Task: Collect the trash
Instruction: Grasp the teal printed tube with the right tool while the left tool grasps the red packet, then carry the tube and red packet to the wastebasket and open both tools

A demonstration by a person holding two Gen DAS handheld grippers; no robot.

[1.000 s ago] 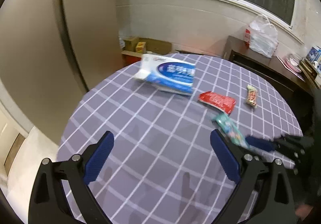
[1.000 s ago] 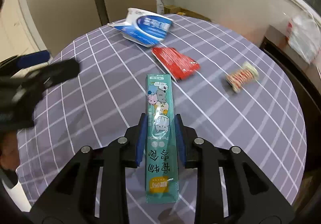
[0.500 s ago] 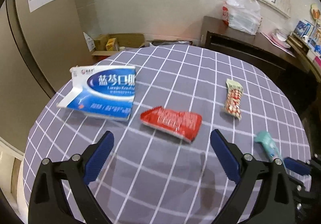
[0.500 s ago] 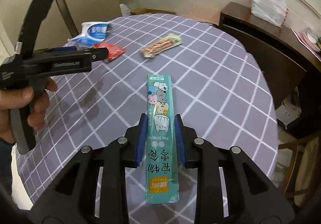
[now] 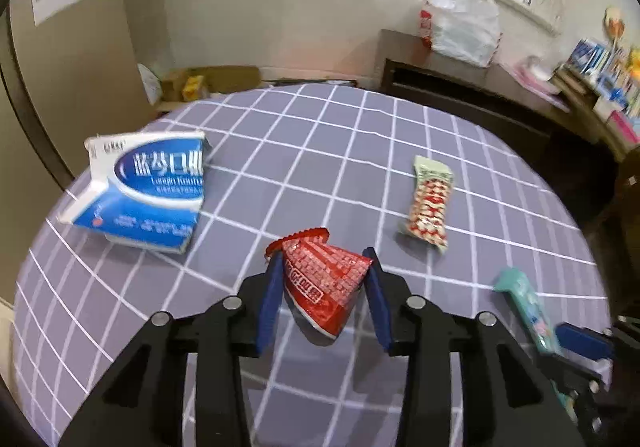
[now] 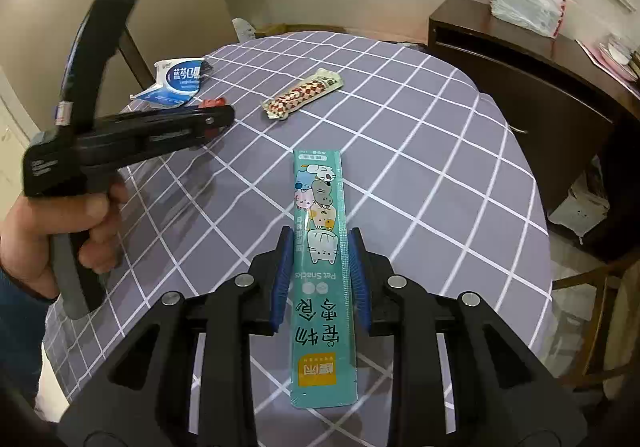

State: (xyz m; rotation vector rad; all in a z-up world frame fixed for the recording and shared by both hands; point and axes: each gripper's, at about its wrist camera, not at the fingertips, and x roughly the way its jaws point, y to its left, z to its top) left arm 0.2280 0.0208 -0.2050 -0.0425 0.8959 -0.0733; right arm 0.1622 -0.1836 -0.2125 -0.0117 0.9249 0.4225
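- Left wrist view: the left gripper (image 5: 322, 287) is closing its blue pads on the red wrapper (image 5: 320, 283), which is bunched between them above the checked tablecloth (image 5: 320, 151). A blue-and-white packet (image 5: 148, 187) lies far left, a red-and-white striped wrapper (image 5: 429, 203) to the right.
- Right wrist view: the right gripper (image 6: 320, 271) is clamped on the teal snack sachet (image 6: 322, 267), which points away over the table. A hand (image 6: 56, 231) at left holds the other tool.

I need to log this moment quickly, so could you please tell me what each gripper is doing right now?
Left gripper: closing, fingers pressing the crumpled red foil wrapper.
Right gripper: shut on the long teal pet-snack sachet.
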